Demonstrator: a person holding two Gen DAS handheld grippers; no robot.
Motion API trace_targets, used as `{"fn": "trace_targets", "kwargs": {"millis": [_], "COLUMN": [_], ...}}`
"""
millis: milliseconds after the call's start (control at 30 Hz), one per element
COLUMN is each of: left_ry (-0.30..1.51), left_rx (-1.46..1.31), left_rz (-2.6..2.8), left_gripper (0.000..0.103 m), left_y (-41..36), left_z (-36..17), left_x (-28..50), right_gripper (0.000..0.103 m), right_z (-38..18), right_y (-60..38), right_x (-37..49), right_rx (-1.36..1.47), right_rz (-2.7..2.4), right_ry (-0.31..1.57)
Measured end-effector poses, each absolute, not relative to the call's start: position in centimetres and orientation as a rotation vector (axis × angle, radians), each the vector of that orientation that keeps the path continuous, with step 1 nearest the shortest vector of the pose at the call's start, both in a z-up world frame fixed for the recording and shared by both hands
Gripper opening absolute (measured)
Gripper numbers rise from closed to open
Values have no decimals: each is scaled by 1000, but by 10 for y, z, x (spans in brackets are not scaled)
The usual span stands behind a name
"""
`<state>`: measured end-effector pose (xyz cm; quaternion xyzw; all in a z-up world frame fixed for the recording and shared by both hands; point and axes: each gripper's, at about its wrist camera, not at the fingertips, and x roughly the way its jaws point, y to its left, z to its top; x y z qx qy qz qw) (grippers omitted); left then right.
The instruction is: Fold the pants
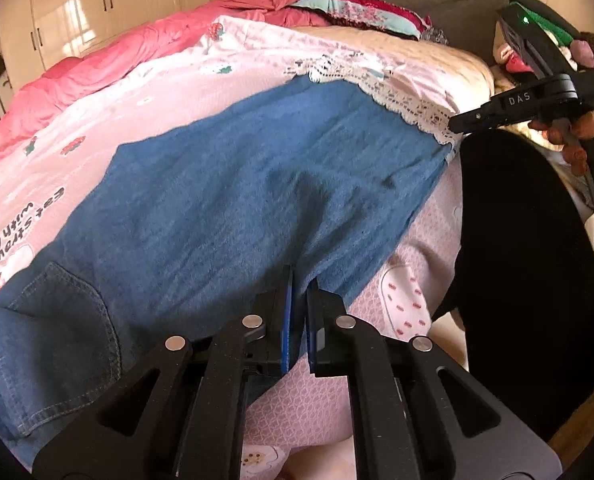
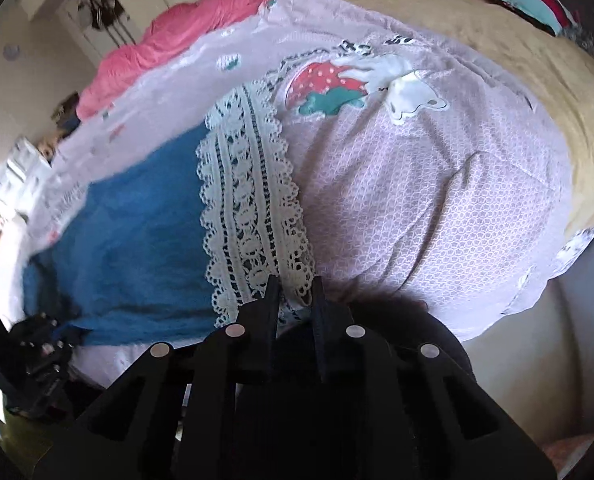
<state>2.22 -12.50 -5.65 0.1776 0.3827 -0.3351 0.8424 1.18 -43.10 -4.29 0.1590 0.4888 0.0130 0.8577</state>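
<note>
Blue denim pants (image 1: 225, 196) with a white lace hem (image 1: 401, 100) lie flat across a pink strawberry-print bedspread (image 1: 145, 92). My left gripper (image 1: 301, 280) is shut on the near edge of the pants, about mid-length. My right gripper (image 1: 457, 124) shows in the left wrist view at the lace hem corner. In the right wrist view the right gripper (image 2: 295, 286) pinches the lace hem (image 2: 249, 200) at its near edge, with the blue pants (image 2: 137, 240) stretching away to the left.
A pink quilt (image 1: 97, 60) and a pile of colourful clothes (image 1: 357, 12) lie at the far side of the bed. White cupboards (image 1: 97, 4) stand behind. A dark round shape (image 1: 529, 280) fills the right of the left view. A beige sheet (image 2: 517, 60) lies beyond the bedspread.
</note>
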Motion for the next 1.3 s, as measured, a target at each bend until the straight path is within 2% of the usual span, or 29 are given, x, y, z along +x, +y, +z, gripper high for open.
{"fn": "trace_targets", "kwargs": {"millis": [33,67,133,200,233,267,333,400,533,633,733,833,1000,1033,1067,1300], "left_ry": [814,819,820,828,830,831,837,835,798,781,792,838,883,891,900,836], "left_rx": [372,367,352,343,332,308,267,209,42,-68,-179,-240,-238,-233,-212,-266], "left_rz": [-708,-709,-714,-715,-722,-726,-730,-709,-600,-411,-199,-111,-62,-58,-28,-44], "left_gripper": [3,3,4,14,24,27,28,28,43,47,70,71,73,56,28,22], "left_y": [-124,-123,-120,-117,-115,-110,-101,-88,-35,18,65,88,89,88,87,106], "left_z": [-57,-57,-55,-53,-51,-48,-45,-37,-12,3,3,-5,-17,-20,-23,-10], "left_x": [23,24,23,20,19,15,12,10,8,10,16,25,47,51,56,63], "right_gripper": [25,28,28,28,28,28,33,33,33,33,33,33,32,22,13,10], "right_z": [-42,-40,-28,-11,-7,-2,3,-1,-14,-22,-30,-34,-45,-50,-55,-46], "right_y": [-431,-431,-428,-419,-415,-407,-378,-348,-293,-264,-247,-240,-239,-239,-239,-246], "right_x": [11,9,4,-1,-3,-5,-9,-11,-16,-18,-16,-8,0,2,4,3], "right_rx": [328,318,256,184,162,131,19,-78,-253,-373,-471,-495,-508,-506,-499,-425], "right_rz": [12,1,-20,-6,19,58,175,279,451,528,542,549,541,536,538,586], "right_ry": [1022,1013,955,889,866,841,822,827,828,829,828,832,878,905,935,944]}}
